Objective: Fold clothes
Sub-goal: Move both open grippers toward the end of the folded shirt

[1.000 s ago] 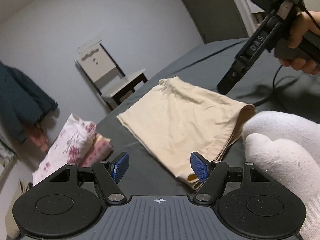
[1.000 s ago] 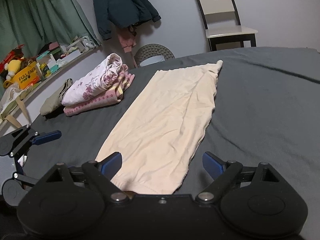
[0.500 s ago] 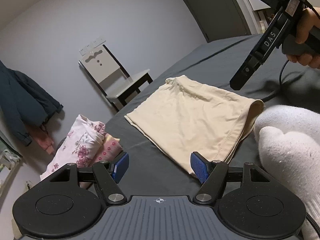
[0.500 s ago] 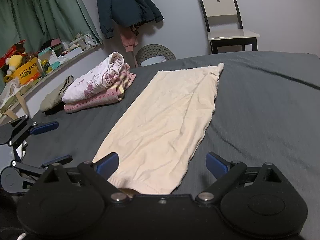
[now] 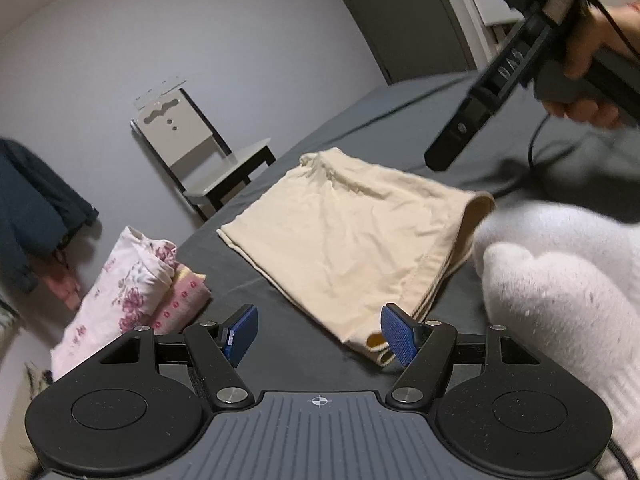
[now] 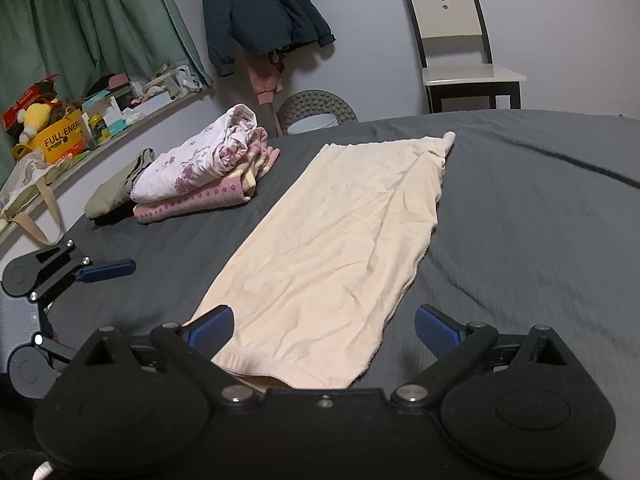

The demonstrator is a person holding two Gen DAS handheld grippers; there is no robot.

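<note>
A cream garment (image 6: 340, 248) is spread flat, layered double, across the frame's centre on the dark bed (image 6: 540, 240). Both the left gripper (image 5: 318, 330) and right gripper (image 6: 324, 326) are held released at its near hem, seemingly positioned for gripping.

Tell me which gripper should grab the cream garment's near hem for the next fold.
Probably right. The right gripper is open, straddling the hem of the cream garment. The left gripper, also open, sits off a corner, mostly over bare bedsheet.

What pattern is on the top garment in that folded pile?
Purple flowers on white, clearest in the right wrist view.
</note>
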